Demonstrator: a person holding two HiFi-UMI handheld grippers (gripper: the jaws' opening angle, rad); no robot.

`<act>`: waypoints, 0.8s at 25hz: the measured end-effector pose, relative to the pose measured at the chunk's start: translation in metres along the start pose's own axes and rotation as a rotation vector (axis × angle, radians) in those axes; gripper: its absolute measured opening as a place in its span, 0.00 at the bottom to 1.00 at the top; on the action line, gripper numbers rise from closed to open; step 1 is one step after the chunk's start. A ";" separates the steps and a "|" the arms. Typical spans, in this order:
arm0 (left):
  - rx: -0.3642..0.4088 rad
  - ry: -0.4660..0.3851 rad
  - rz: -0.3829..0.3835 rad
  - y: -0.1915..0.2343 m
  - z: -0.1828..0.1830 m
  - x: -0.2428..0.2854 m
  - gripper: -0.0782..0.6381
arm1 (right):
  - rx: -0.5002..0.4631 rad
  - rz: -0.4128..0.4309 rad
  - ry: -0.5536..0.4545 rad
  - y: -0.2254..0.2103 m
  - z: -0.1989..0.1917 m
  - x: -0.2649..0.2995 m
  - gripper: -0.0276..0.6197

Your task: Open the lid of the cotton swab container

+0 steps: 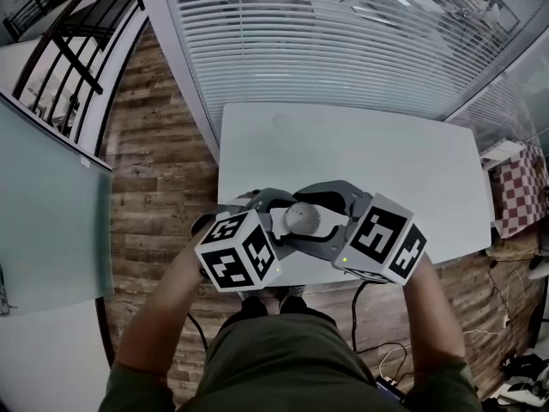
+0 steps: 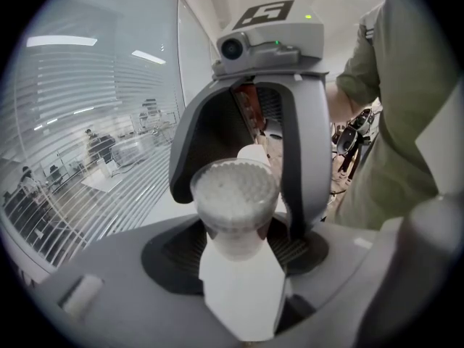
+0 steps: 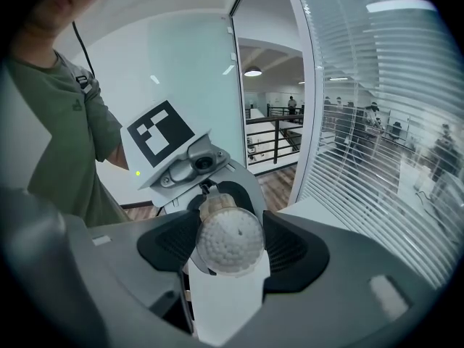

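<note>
Plastic cotton swab container (image 1: pixel 302 218), lower centre above the table (image 1: pixel 360 153) edge — left gripper (image 2: pixel 235 239) and right gripper (image 3: pixel 228 251) both clamp it, jaws wide; a skewed pull could spill swabs.

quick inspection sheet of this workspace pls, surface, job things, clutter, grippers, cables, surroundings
surface: white table, bare where it shows
job's things: cotton swab container, round, swab tips showing through its clear end, held above the table's near edge; lid cannot be told from body
clutter: nothing seen
grippers: left gripper and right gripper face each other, each closed on the container
cables: black cables on the floor under the table
surroundings: window blinds, wood floor, checked cloth at right
</note>
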State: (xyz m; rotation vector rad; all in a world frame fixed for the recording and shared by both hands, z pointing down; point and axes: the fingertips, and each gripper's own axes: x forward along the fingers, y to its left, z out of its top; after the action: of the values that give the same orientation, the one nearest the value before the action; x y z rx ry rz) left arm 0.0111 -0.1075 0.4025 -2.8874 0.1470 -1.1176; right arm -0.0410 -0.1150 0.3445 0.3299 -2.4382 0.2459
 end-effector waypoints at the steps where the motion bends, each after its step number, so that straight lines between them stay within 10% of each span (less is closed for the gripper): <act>1: -0.001 -0.004 0.001 0.001 0.001 0.000 0.48 | -0.002 -0.001 0.001 -0.001 0.000 -0.001 0.47; 20: -0.016 -0.065 0.010 0.020 0.009 -0.005 0.48 | 0.029 0.042 -0.109 -0.018 0.015 -0.007 0.46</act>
State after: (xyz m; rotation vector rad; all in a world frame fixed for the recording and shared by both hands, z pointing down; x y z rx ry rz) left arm 0.0119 -0.1268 0.3916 -2.9298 0.1691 -1.0240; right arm -0.0391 -0.1346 0.3299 0.3122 -2.5533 0.2884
